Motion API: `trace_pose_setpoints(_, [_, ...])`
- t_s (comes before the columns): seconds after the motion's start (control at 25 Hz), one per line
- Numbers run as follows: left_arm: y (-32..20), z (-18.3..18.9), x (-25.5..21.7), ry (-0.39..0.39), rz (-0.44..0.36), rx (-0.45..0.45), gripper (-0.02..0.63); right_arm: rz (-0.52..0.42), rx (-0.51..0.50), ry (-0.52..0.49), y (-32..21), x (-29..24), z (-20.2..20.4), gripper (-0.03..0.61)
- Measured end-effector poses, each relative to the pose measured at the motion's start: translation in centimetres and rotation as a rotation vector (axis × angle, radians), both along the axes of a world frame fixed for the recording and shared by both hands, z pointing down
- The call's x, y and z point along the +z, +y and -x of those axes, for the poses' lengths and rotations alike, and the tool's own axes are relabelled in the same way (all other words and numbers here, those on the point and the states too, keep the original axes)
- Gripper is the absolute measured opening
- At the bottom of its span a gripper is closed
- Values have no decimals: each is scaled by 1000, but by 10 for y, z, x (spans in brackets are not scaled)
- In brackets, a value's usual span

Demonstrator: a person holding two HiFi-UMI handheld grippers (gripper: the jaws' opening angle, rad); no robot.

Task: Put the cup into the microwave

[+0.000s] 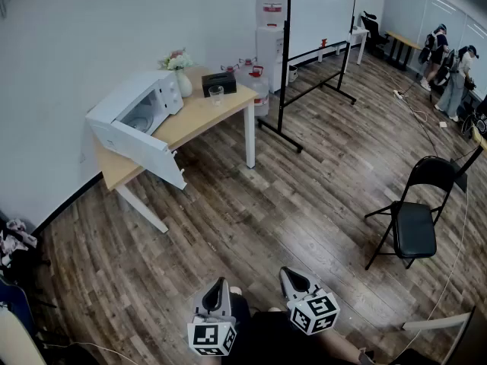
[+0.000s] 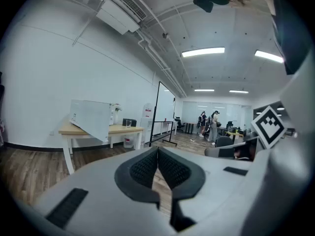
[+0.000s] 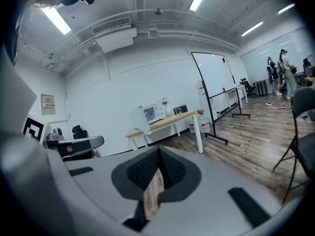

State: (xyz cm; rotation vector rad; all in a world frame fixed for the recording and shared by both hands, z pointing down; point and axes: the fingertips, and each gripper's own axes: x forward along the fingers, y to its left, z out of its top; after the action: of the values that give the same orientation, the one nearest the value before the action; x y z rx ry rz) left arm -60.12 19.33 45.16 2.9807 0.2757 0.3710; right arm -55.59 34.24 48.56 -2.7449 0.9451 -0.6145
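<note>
The task is only starting: the person is standing well away from the microwave (image 1: 141,111), whose door (image 1: 141,154) is hanging open. The glass cup (image 1: 216,93) is sitting on the wooden surface (image 1: 204,119) just right of the microwave. The left claw (image 1: 218,286) and the right claw (image 1: 292,277) are both clenched, gripping nothing. The next move is likely calling for walking closer and opening one claw around the cup

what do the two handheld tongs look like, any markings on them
Both the left tongs and right tongs are light grey wedge-shaped shells tapering to a tip. Each carries a white cube printed with black square markers. The pads are dark, finely ribbed rubber, with black rectangular strips on the shell. The person wears dark clothing.
</note>
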Motion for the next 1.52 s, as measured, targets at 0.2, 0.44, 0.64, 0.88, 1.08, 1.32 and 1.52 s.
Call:
trace_pose_setpoints(0.2, [12, 4, 1, 0, 4, 14, 5, 3, -2, 9, 8, -1, 5, -8])
trace_pose_setpoints(0.44, [29, 5, -3, 13, -12, 56, 5, -21, -11, 38, 14, -8, 2, -8])
trace_pose_setpoints(0.64, [37, 6, -9, 15, -13, 78, 6, -34, -17, 53, 15, -13, 0, -8])
trace_pose_setpoints(0.88, [41, -8, -8, 2, -11, 90, 6, -20, -15, 55, 17, -16, -7, -6])
trace_pose_setpoints(1.08, [47, -30, 4, -12, -3, 114, 6, -13, 11, 24, 23, -4, -25, -6])
trace_pose_setpoints(1.32, [42, -81, 2, -1, 7, 116, 6, -8, 11, 31, 17, -6, -68, -6])
trace_pose_setpoints(1.52, [29, -128, -2, -5, 16, 93, 6, 12, 1, 32, 4, -10, -113, -6])
